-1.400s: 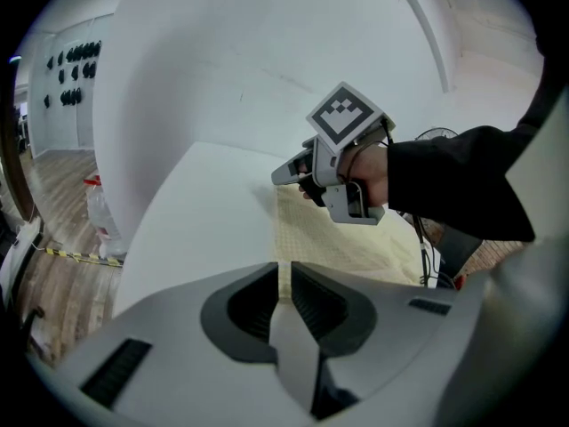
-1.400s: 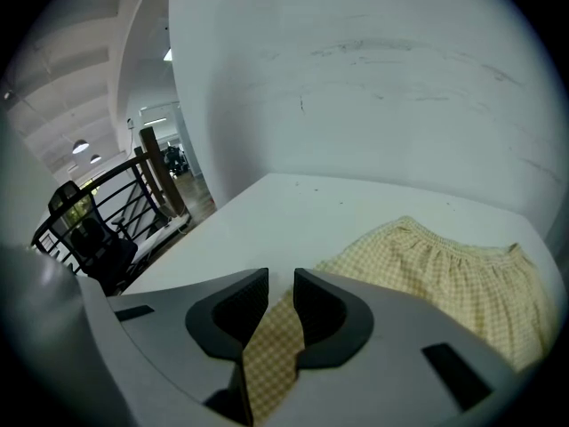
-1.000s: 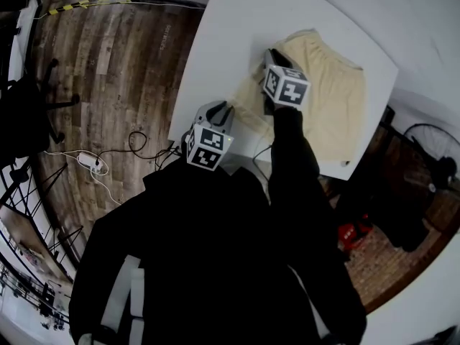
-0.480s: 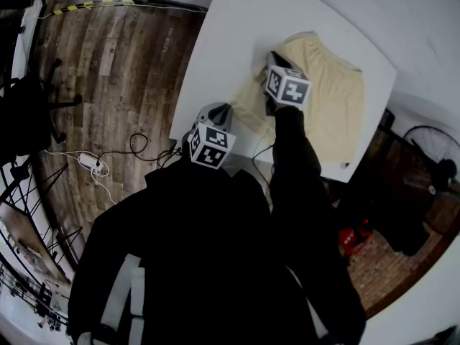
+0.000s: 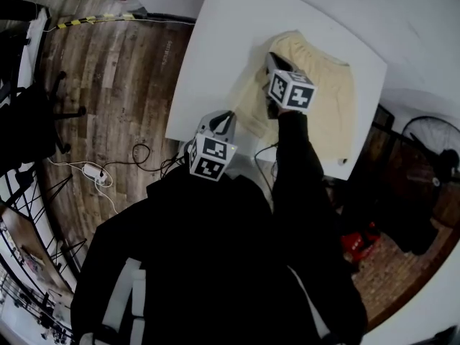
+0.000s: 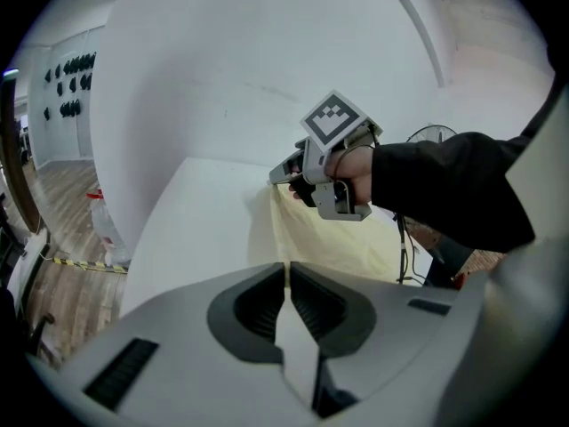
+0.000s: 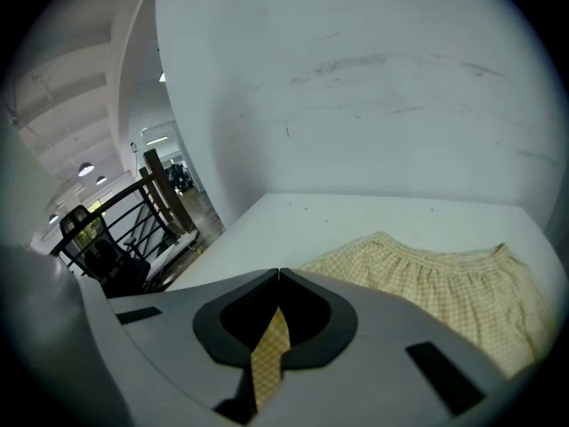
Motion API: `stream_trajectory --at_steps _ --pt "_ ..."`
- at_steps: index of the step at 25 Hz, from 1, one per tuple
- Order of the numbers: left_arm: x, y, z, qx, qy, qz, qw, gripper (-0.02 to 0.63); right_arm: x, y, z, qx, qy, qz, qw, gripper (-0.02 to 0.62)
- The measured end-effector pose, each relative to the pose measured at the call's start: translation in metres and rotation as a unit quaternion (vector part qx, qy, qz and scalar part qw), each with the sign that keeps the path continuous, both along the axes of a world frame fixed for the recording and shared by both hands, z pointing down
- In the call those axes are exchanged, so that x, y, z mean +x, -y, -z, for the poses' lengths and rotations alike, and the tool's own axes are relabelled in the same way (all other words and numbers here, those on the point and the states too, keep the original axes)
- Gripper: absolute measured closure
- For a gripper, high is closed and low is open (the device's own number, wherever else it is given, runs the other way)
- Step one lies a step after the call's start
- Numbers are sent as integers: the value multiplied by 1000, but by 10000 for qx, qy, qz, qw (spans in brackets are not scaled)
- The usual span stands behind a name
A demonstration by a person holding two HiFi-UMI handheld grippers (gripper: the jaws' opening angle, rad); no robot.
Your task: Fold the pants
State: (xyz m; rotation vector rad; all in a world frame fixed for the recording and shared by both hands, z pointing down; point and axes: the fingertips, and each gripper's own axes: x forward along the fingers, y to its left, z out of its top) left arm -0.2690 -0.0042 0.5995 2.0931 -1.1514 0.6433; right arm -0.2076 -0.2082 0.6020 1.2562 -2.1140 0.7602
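As both hand-held grippers (image 6: 286, 269) (image 7: 278, 278) pinch them, pants (image 5: 332, 99) lie spread.

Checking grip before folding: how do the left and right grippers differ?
Left gripper sits by the white table's near edge, close to the body; right gripper reaches over the table's middle on an outstretched black sleeve. Both are shut on the pale yellow checked pants.

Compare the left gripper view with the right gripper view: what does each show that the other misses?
Only the left gripper view shows the right gripper, in a black-sleeved hand, holding up an edge of the pale yellow checked pants. Only the right gripper view shows the gathered waistband lying flat and a black railing. Both show the white table and their own jaws shut on the fabric.
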Motion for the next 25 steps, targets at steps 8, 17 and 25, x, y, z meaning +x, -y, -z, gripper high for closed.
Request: stream_trajectory --at_steps 8,17,25 --pt "42 -14 54 247 -166 -115 9995 584 38 -13 50 238 403 -55 9989 589" --pt "108 -32 91 406 -247 -551 9973 584 95 -27 91 292 836 -126 9960 589" --pt "171 -41 112 486 -314 -891 9943 584 149 -34 110 385 822 -10 9959 588"
